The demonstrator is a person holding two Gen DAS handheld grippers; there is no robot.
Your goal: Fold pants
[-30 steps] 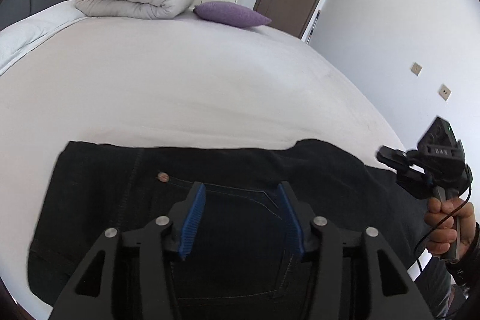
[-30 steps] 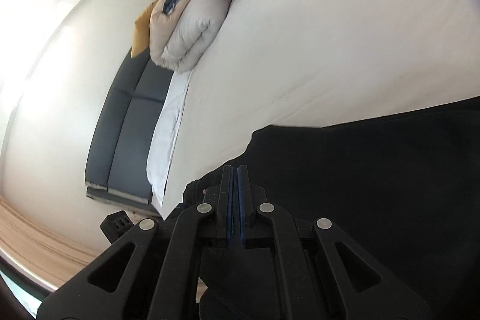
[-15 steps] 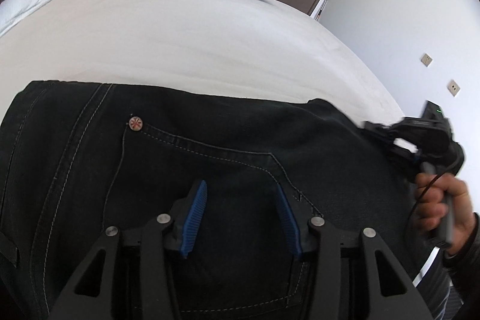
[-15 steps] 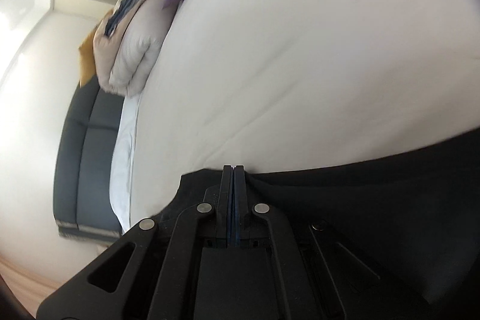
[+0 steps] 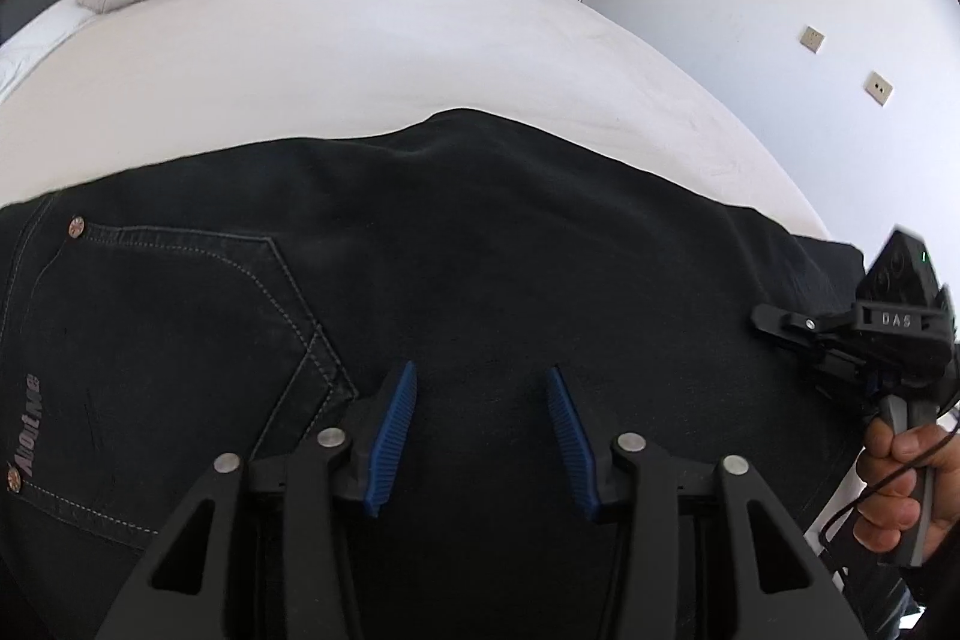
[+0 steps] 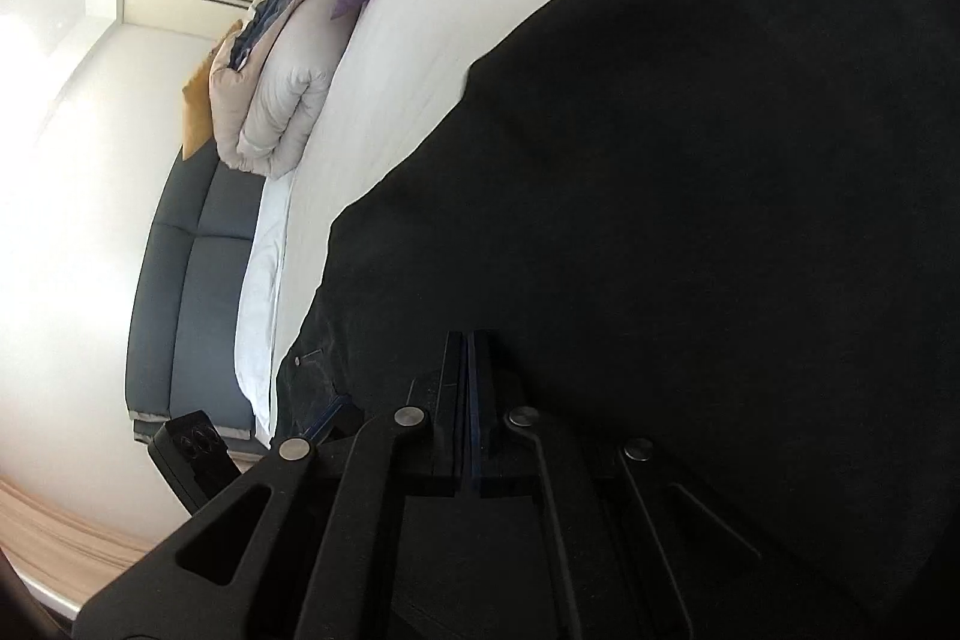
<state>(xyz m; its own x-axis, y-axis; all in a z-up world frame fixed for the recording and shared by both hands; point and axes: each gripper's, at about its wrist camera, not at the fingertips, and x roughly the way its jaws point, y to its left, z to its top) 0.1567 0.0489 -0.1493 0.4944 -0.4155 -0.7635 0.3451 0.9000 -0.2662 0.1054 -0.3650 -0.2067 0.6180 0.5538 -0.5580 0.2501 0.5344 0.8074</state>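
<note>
Left gripper (image 5: pixel 480 418) spread wide over black denim pants (image 5: pixel 420 250) on white bed (image 5: pixel 360 58); right gripper (image 6: pixel 467 400) clenched, cloth between pads unclear, nearer leg end right of pocket.

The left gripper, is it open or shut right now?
Open. The left gripper shows its two blue fingers set wide apart above the black pants, with nothing between them.

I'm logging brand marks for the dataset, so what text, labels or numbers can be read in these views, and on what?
"AboutMe": stitched label on the back pocket of the black pants, seen in the left wrist view.
"DAS": printed on the body of the right gripper, left wrist view.
Right wrist view: no readable text.
The rivets on the pants are too small to read.
</note>
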